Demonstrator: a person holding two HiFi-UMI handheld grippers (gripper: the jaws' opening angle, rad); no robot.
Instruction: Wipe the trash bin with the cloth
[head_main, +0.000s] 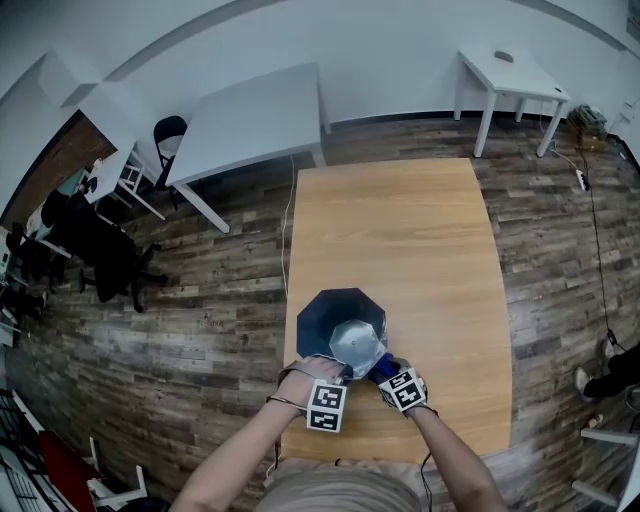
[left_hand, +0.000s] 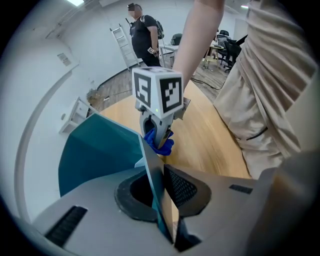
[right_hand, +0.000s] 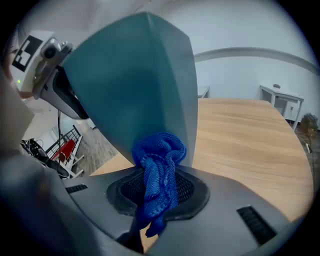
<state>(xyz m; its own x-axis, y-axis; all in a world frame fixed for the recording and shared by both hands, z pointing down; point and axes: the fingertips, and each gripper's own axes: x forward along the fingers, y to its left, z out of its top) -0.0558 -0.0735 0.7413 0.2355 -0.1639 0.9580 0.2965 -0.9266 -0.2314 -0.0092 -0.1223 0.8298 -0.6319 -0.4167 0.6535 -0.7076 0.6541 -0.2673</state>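
Note:
The teal faceted trash bin (head_main: 340, 322) stands on the wooden table (head_main: 400, 230) near its front edge. My left gripper (head_main: 334, 374) points down over the bin's near rim. In the left gripper view its jaws (left_hand: 159, 191) are shut on the thin bin wall (left_hand: 95, 155). My right gripper (head_main: 386, 376) is at the bin's near right side, shut on a bunched blue cloth (head_main: 377, 371). In the right gripper view the cloth (right_hand: 157, 170) sticks out of the jaws (right_hand: 155, 194) and touches the bin's outer wall (right_hand: 135, 75). The left gripper view shows the cloth (left_hand: 161, 144) in the right gripper (left_hand: 159, 134).
A white table (head_main: 255, 120) and a smaller white table (head_main: 510, 75) stand beyond the wooden one. Office chairs (head_main: 100, 250) are at the left. A cable and power strip (head_main: 582, 180) lie on the floor at the right. A person (left_hand: 145, 35) stands near a ladder.

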